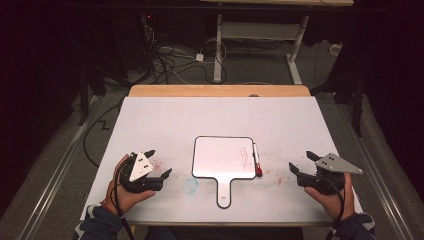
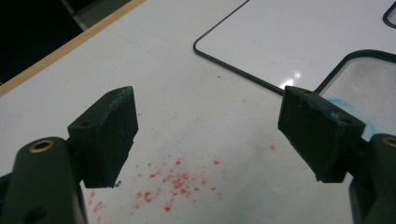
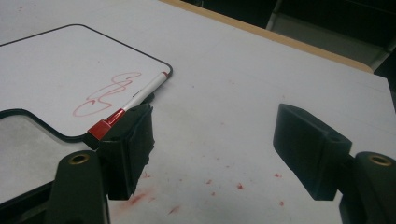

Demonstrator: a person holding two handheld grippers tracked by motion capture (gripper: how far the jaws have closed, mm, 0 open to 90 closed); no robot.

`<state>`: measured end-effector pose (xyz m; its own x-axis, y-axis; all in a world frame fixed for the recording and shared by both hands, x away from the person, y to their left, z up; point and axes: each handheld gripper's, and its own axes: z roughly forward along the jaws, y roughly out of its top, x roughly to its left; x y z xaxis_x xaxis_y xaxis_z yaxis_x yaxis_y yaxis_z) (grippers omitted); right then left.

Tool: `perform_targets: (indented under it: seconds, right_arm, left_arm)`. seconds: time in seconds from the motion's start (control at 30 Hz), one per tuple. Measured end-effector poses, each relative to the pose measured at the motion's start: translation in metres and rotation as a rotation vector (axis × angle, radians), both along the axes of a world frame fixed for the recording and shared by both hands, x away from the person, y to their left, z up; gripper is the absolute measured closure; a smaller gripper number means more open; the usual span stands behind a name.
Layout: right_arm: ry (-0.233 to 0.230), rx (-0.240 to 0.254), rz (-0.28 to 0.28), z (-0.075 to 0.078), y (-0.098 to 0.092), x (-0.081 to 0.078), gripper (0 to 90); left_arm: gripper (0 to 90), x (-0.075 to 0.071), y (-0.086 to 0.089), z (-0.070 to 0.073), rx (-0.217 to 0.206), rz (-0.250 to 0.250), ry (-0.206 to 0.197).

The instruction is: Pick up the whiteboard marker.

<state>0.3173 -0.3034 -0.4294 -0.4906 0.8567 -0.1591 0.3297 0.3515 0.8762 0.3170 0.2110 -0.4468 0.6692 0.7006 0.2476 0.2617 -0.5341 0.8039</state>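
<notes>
Both your tools rest wide and empty, flanking the whiteboard.
Your left tool (image 1: 159, 165) sits left of the whiteboard (image 1: 222, 157) mid-table (image 1: 165, 115); the red marker (image 1: 257, 161) lies along its right edge; your right tool (image 1: 302, 162) gapes beyond.

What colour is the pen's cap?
Red; the marker shows it best in the right gripper view.

The whiteboard (image 1: 220, 155) looks glossy and smooth, black-edged. The table (image 1: 165, 120) top is matt white, red-smeared, with a wooden edge at 12 o'clock. The marker (image 3: 135, 100) looks plastic. Jaw pads look matt, rubbery.
</notes>
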Motion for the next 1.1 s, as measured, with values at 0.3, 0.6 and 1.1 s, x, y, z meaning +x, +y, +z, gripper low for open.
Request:
perform_targets:
  seconds: [0.3, 0.6, 1.1]
  right_arm:
    - [0.019, 0.011, -0.001, 0.000, -0.002, 0.001, 28.5]
    - [0.118, 0.041, 0.034, 0.006, 0.009, 0.018, 28.6]
    - [0.294, 0.009, 0.039, 0.003, 0.042, 0.053, 36.3]
  left_arm:
    - [18.9, 0.000, -0.003, -0.002, 0.018, -0.005, 0.012]
    - [18.9, 0.000, -0.004, -0.006, 0.029, -0.012, 0.029]
    - [18.9, -0.001, -0.006, -0.009, 0.044, -0.019, 0.048]
